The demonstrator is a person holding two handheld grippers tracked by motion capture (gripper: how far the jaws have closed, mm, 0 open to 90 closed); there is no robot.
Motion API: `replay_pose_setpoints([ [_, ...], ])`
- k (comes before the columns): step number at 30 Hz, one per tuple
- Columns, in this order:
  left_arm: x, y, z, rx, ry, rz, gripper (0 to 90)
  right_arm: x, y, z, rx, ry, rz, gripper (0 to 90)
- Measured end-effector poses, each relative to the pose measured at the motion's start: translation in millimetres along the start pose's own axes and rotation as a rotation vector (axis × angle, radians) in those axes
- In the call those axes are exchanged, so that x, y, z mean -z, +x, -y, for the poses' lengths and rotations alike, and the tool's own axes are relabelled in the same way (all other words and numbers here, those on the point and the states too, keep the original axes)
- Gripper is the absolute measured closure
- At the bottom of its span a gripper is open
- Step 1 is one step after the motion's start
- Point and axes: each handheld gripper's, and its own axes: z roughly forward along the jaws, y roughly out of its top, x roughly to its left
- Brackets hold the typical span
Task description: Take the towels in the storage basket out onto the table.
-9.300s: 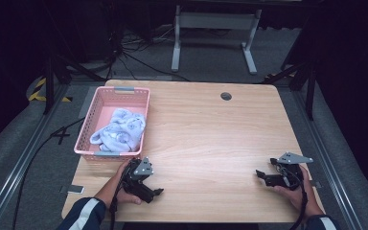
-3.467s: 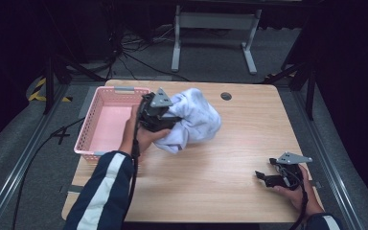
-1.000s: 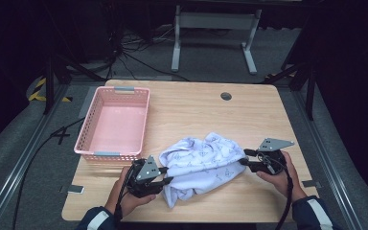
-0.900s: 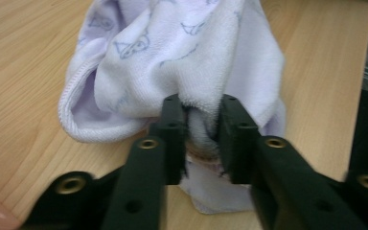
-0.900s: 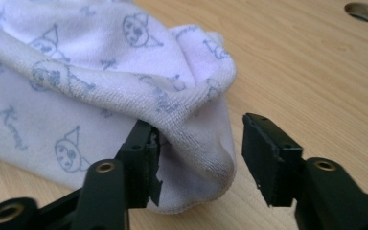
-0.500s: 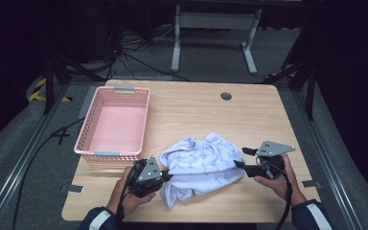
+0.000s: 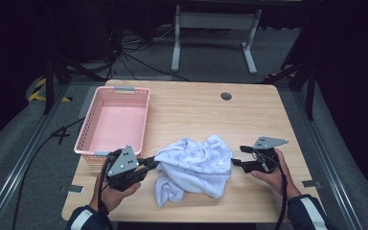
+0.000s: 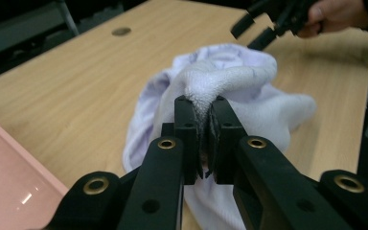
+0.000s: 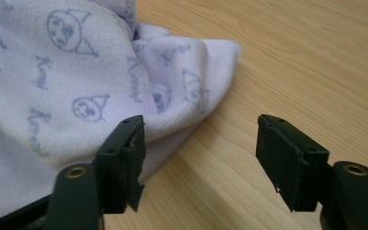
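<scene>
I see the pink basket point(image 7: 112, 122) blocking the table's point(image 7: 249, 115) left edge, and the crumpled towel point(image 7: 196, 165) heaped at the front middle between my two grippers. The far right corner and right edge lie bare, open for passage.

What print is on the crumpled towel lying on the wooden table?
The pale lilac towel carries small grey-blue cartoon faces with pointed ears and script lettering; the right gripper view shows it best.
</scene>
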Motion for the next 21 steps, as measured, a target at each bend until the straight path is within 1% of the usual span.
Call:
replay_pose_setpoints([
  [1,0.5,0.1,3.1,-0.005,0.02,0.013,84.2,-4.8,1.3,-3.3,0.021,-0.004,-0.006,29.3],
  [2,0.4,-1.0,7.2,0.007,0.031,0.031,84.2,-8.9,2.2,-6.5,0.028,-0.015,-0.019,27.5],
  [3,-0.1,-2.3,11.4,0.006,0.05,0.035,84.2,-12.2,2.5,-10.8,0.037,-0.01,-0.045,27.5],
  [4,-0.8,-3.5,15.6,0.009,0.072,0.038,84.2,-14.7,2.8,-15.3,0.043,-0.016,-0.048,27.4],
  [5,-1.0,-3.8,18.8,0.012,0.087,0.048,84.2,-16.2,2.5,-20.2,0.048,-0.032,-0.047,27.5],
  [6,-1.6,-5.0,23.4,0.03,0.096,0.06,84.2,-16.4,2.2,-24.5,0.043,-0.046,-0.048,28.6],
  [7,-2.5,-5.9,28.6,0.037,0.111,0.065,84.2,-15.7,1.3,-30.9,0.039,-0.066,-0.04,29.8],
  [8,-3.0,-6.0,32.7,0.028,0.135,0.065,84.2,-15.1,0.9,-39.9,0.038,-0.081,-0.022,28.5],
  [9,-3.7,-6.4,35.4,0.04,0.136,0.069,84.2,-16.4,0.5,-48.0,0.037,-0.098,-0.027,28.7],
  [10,-4.5,-6.6,38.8,0.058,0.149,0.074,84.1,-19.4,0.1,-52.4,0.026,-0.088,-0.027,28.5],
  [11,-5.5,-5.9,40.6,0.05,0.152,0.076,84.1,-27.9,-0.8,-57.5,0.025,-0.055,-0.018,28.2],
  [12,-6.6,-6.3,42.8,0.05,0.167,0.075,84.2,-33.8,-1.3,-59.1,0.028,-0.043,-0.017,28.5],
  [13,-8.2,-7.2,44.8,0.052,0.175,0.069,84.1,-43.0,-2.8,-60.2,0.016,-0.02,-0.015,27.9],
  [14,-8.2,-7.2,44.8,0.052,0.175,0.069,84.1,-52.5,-4.6,-60.8,0.006,0.013,-0.024,24.9],
  [15,-10.3,-6.3,48.0,0.049,0.193,0.065,84.1,-63.2,-5.3,-60.6,0.015,0.059,-0.044,24.8],
  [16,-10.8,-5.7,49.0,0.049,0.197,0.06,84.1,-69.0,-4.8,-60.2,0.03,0.092,-0.036,25.8],
  [17,-10.6,-4.4,49.9,0.049,0.201,0.066,84.1,-75.7,-4.1,-59.3,0.054,0.137,-0.012,25.6],
  [18,-11.0,-4.4,50.8,0.058,0.201,0.062,84.1,-80.6,-4.6,-57.7,0.059,0.159,-0.021,25.9],
  [19,-10.9,-3.5,51.0,0.047,0.204,0.057,84.2,-85.1,-5.7,-55.3,0.05,0.187,-0.036,29.9],
  [20,-10.4,-2.5,51.1,0.045,0.203,0.054,84.2,-87.3,-6.4,-54.0,0.053,0.206,-0.019,34.3],
  [21,-10.4,-3.0,51.1,0.058,0.197,0.047,84.2,-89.1,-8.4,-52.2,0.065,0.217,-0.009,41.7],
])
